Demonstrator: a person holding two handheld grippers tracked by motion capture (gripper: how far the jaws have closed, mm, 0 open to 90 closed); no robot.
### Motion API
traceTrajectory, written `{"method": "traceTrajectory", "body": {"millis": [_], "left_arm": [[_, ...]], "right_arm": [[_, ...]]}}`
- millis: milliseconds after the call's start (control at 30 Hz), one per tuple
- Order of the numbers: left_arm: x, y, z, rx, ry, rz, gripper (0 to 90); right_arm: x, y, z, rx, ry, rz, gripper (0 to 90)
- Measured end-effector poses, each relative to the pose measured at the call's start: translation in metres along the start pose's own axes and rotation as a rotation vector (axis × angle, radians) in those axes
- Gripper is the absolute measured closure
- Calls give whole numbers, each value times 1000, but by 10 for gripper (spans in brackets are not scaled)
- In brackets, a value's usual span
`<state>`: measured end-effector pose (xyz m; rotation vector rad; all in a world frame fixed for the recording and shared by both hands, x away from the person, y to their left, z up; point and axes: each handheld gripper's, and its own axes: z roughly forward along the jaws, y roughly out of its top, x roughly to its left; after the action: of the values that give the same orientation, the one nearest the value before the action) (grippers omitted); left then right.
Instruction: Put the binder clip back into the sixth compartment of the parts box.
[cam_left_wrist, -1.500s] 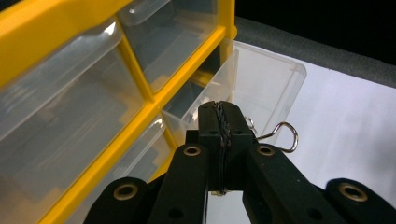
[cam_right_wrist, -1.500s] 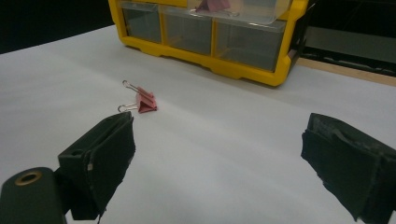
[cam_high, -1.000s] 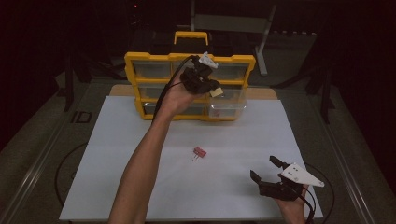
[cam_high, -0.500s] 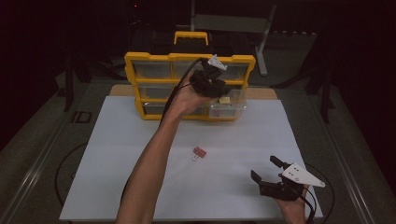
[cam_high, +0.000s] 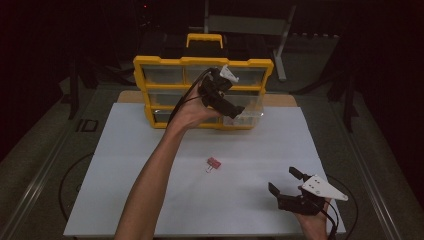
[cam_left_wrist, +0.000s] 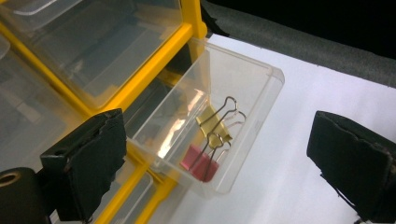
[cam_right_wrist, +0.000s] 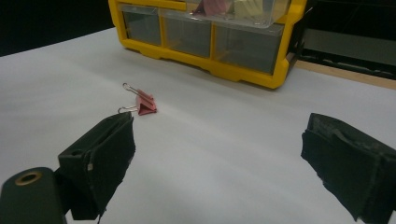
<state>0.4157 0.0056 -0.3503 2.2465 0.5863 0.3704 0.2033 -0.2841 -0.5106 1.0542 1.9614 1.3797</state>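
Observation:
My left gripper hovers over a clear drawer pulled out of the yellow organizer. Its jaws have just been opening and stand wide apart with nothing between them. In the drawer below lie a yellow binder clip and a pink binder clip. Another pink binder clip lies on the white table mid-way, also in the right gripper view. My right gripper rests open near the front right, its jaws facing that clip from a distance.
The organizer stands at the back of the white sheet, its other clear drawers shut. A black case with a yellow handle sits behind it. Dark floor surrounds the table edges.
The left hand shifted a little right and down over the pulled-out drawer. The small yellowish thing at its jaw tips earlier is gone from them, and the jaws stand apart.

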Motion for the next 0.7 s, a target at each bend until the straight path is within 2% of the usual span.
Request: {"method": "traceTrajectory", "body": {"millis": [167, 300, 467, 500, 700], "left_arm": [[-2, -9, -4, 3, 4, 13, 55], [-4, -15, -8, -11, 8, 6, 73], [-8, -22, -9, -4, 19, 11, 71], [-13, -29, -9, -7, 26, 5, 71], [-21, -40, -7, 16, 40, 6, 64]], "right_arm": [[0, 0, 0, 1, 0, 1, 90], [0, 0, 1, 1, 2, -2, 90], [1, 0, 1, 1, 2, -3, 90], [0, 0, 1, 0, 2, -3, 90], [1, 0, 1, 1, 2, -2, 90]]}}
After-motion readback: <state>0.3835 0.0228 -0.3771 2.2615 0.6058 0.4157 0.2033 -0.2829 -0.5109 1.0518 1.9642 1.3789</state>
